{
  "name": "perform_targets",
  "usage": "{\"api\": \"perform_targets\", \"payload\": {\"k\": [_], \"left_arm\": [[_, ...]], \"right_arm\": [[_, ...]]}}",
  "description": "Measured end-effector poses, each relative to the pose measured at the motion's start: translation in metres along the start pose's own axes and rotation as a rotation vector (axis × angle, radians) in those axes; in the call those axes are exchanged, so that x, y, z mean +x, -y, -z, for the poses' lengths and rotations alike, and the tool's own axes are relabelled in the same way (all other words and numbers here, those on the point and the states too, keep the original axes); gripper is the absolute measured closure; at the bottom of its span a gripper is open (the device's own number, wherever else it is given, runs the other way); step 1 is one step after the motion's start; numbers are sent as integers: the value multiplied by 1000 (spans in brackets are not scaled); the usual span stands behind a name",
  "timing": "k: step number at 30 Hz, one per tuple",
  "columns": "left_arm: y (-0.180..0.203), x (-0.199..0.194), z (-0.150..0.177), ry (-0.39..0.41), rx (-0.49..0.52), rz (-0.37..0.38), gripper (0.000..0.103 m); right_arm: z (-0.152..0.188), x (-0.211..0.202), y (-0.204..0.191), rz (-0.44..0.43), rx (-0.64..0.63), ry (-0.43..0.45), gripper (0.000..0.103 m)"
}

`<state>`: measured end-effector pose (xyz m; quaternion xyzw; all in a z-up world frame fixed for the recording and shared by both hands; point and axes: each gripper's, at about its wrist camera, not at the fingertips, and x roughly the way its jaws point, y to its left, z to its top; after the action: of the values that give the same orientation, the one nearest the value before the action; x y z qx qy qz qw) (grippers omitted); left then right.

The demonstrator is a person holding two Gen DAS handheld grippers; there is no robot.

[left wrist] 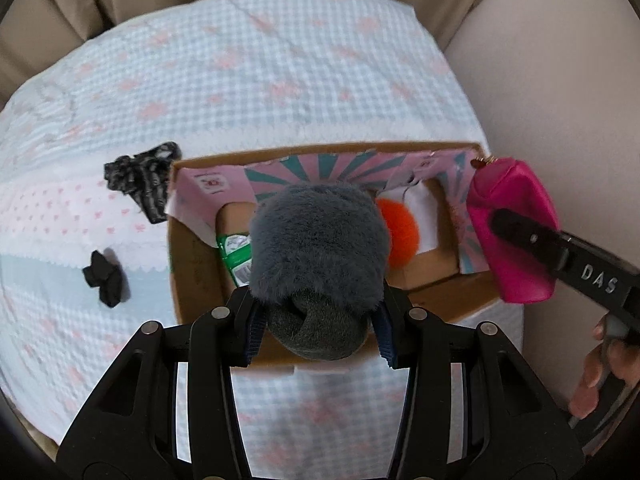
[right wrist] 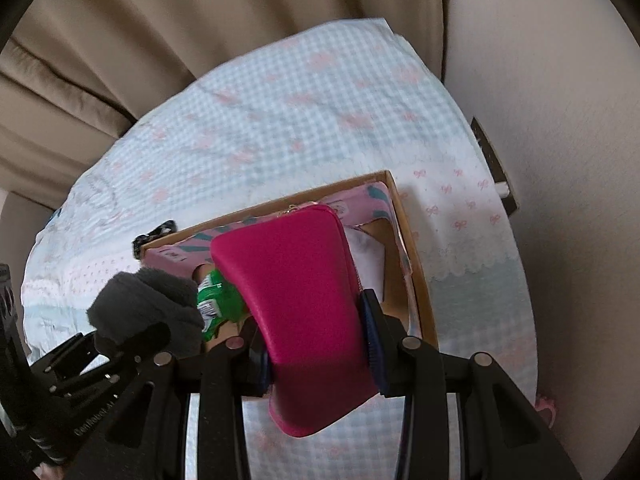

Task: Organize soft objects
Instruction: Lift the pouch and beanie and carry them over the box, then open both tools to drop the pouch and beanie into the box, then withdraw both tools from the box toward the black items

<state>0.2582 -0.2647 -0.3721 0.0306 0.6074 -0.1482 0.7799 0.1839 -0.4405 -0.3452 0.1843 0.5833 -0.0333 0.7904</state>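
Over the box point(left wrist: 192, 264): left gripper point(left wrist: 320, 320) clamps a grey plush point(left wrist: 320, 240); right gripper point(right wrist: 316, 354) grips a pink pouch point(right wrist: 304, 300) above the box's right edge. "DAS" reads on the right gripper's finger, "GenRobot AI" on the left. Green packet point(left wrist: 236, 256), orange ball point(left wrist: 400, 232) inside box. Two black items point(left wrist: 104, 278) lie on bedspread point(left wrist: 240, 80).

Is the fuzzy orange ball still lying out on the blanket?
No, the orange ball sits inside the cardboard box, beside the gray fuzzy thing that the left tongs hold.
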Motion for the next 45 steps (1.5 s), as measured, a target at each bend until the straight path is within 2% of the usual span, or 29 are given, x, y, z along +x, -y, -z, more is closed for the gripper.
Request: {"api": "perform_targets", "payload": {"k": [4, 8, 9, 10, 11, 12, 13, 14, 15, 20, 28, 35, 40, 45], "left_arm": [[-2, 24, 1, -50, 20, -19, 62], [-1, 34, 3, -64, 67, -53, 59], [0, 34, 4, -62, 78, -64, 50], [1, 33, 4, -62, 85, -84, 33], [2, 30, 4, -49, 98, -108, 23], [4, 26, 5, -34, 111, -132, 4], [5, 20, 6, -13, 128, -159, 0], [5, 19, 7, -9, 144, -177, 0], [5, 19, 8, -15, 150, -181, 0], [-7, 18, 13, -44, 114, -141, 0], [-12, -12, 21, -3, 84, -108, 0], [-13, -67, 32, 79, 67, -77, 0], [-16, -117, 48, 153, 36, -46, 0], [-23, -163, 67, 223, 14, -46, 0]], "right_arm": [[-1, 19, 7, 23, 15, -43, 69], [0, 34, 10, 31, 31, -82, 68], [0, 36, 11, 29, 42, -90, 67], [0, 38, 12, 29, 53, -94, 67], [0, 38, 13, 28, 66, -95, 62], [-1, 39, 13, 11, 82, -92, 55], [-1, 39, 13, -4, 88, -91, 46], [-1, 39, 12, -19, 89, -87, 19], [-1, 38, 10, -22, 87, -79, 0], [-2, 30, 2, -20, 70, -35, 0], [4, 8, -6, -17, 33, 14, 0], [15, -37, -22, -19, 0, 88, 0], [29, -78, -41, -9, -49, 152, 0], [49, -121, -62, -5, -117, 220, 0]]}}
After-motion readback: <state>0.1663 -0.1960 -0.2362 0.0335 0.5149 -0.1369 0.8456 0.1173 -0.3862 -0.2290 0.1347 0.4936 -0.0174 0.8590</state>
